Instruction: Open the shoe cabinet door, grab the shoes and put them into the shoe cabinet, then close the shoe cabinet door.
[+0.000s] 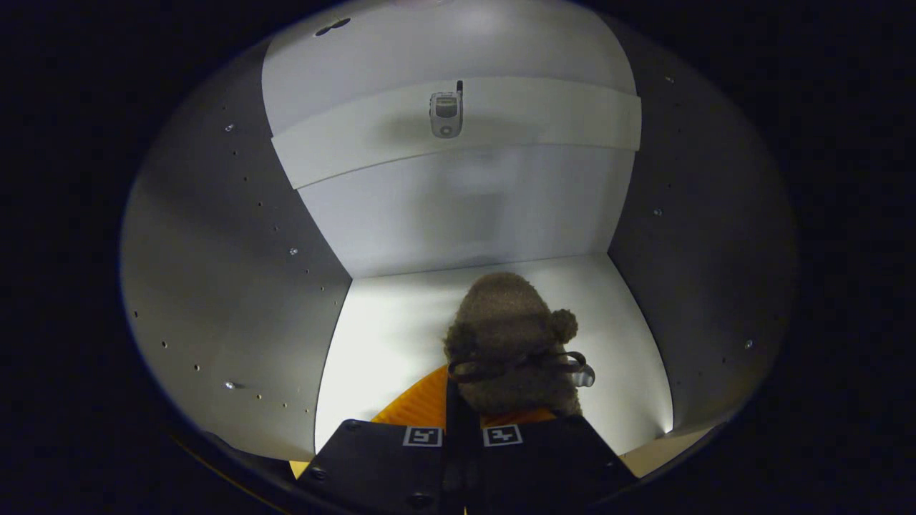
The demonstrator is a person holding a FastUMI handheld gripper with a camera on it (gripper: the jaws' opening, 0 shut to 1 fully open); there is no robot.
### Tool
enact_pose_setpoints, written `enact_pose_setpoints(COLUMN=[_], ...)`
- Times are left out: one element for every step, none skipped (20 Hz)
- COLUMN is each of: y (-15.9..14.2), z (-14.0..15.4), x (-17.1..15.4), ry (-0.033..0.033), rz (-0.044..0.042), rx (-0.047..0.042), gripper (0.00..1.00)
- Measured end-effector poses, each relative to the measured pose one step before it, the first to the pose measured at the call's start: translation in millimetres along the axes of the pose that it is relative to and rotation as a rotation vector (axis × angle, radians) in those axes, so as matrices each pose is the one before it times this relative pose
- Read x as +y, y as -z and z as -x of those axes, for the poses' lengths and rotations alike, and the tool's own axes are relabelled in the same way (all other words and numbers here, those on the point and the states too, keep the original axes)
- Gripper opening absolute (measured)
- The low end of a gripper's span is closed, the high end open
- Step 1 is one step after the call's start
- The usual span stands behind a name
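1. Inside the shoe cabinet (pixel 215 236), the gripper (pixel 461 429) reaches in over the white floor panel (pixel 379 343), between the grey side walls.
2. Fingers drawn close together, pinching the slipper's (pixel 512 336) heel edge — a fuzzy brown slipper with an orange sole.
3. Slipper lies just ahead of the fingers, long axis pointing away toward the back panel (pixel 458 214) — toe deep, heel at the gripper.
4. Judgement: placement almost done; release next.
5. A small phone-like device (pixel 446 113) hangs on the back panel.
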State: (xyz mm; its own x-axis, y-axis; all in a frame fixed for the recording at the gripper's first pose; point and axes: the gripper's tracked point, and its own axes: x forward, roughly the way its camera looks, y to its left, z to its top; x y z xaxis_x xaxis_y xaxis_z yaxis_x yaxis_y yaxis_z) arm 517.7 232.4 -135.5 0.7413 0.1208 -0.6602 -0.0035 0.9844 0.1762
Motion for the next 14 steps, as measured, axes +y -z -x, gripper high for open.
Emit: enact_pose_setpoints(y=[0.89, -0.15, 0.72, 0.63, 2.12, 2.52, 1.11, 0.98, 0.43, -0.95, -0.58, -0.89, 0.45, 0.88], z=[-1.96, -3.5, -2.11, 0.84, -0.02, 0.79, 1.21, 1.38, 4.16, 2.94, 5.5, 5.48, 5.51, 6.01], x=[0.12, 1.32, 1.02, 0.38, 0.63, 1.92, 2.41, 1.01, 0.25, 2.82, 2.68, 3.14, 2.29, 2.42], ry=[0.00641, -0.00002, 0.00387, 0.00392, 0.00446, -0.00379, -0.00793, -0.00197, -0.00241, -0.00923, -0.01276, -0.01133, -0.0089, -0.00822], rz=[-0.00449, -0.00006, 0.0065, 0.00719, 0.00646, 0.00541, 0.00279, 0.00293, -0.00277, -0.00607, -0.00862, -0.00476, 0.00187, 0.00523], rx=[0.00565, 0.00026, -0.00302, -0.00031, 0.00613, 0.008, 0.0024, 0.00035, -0.00283, -0.002, -0.00541, -0.00383, -0.00358, -0.00792], gripper=[0.06, 0.06, 0.08, 0.09, 0.11, 0.12, 0.13, 0.19, 0.25, 0.26, 0.38, 0.49, 0.61, 0.68])
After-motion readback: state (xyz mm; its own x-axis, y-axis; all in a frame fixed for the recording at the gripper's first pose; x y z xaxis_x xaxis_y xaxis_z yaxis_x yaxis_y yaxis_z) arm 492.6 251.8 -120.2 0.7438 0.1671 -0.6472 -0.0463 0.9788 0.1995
